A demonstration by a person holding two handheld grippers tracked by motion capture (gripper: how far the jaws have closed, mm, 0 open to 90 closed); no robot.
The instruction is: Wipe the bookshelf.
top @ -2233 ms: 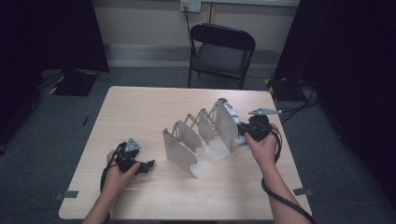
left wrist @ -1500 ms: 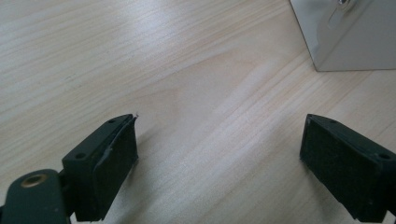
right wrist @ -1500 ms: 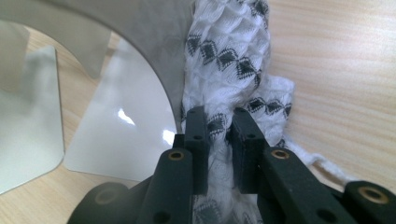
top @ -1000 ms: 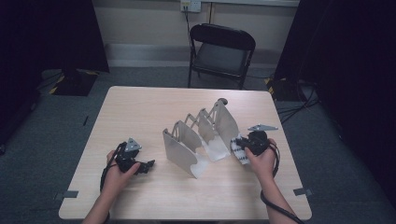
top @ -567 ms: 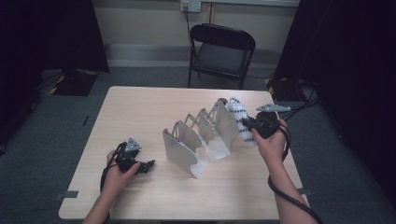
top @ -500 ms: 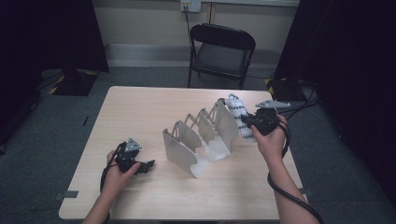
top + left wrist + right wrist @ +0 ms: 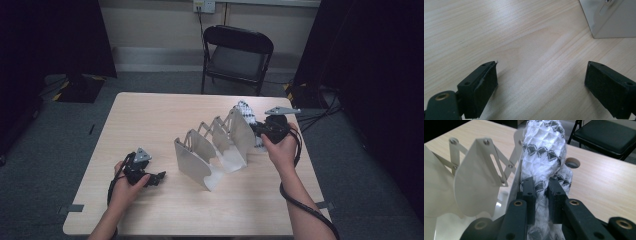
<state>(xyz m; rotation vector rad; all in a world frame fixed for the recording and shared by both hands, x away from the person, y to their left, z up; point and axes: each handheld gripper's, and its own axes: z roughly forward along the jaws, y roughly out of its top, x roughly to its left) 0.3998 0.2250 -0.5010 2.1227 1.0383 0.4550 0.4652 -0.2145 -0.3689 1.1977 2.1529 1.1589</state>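
A white knitted sock with a dark zigzag pattern is pinched between the jaws of my right gripper, which is shut on it. In the high view the sock is held up beside the far right end plate of a white folding rack. The right gripper sits just right of that plate. The rack's plates and scissor links stand left of the sock in the right gripper view. My left gripper rests on the table at the near left, jaws wide open over bare wood.
A black folding chair stands beyond the table's far edge. A round cable hole lies in the tabletop past the sock. A corner of the rack's near plate shows ahead of the left gripper. Cables trail off the table's right side.
The right gripper has lifted the sock off the table and carried it up and back to the rack's far right plate. The left hand has stayed put.
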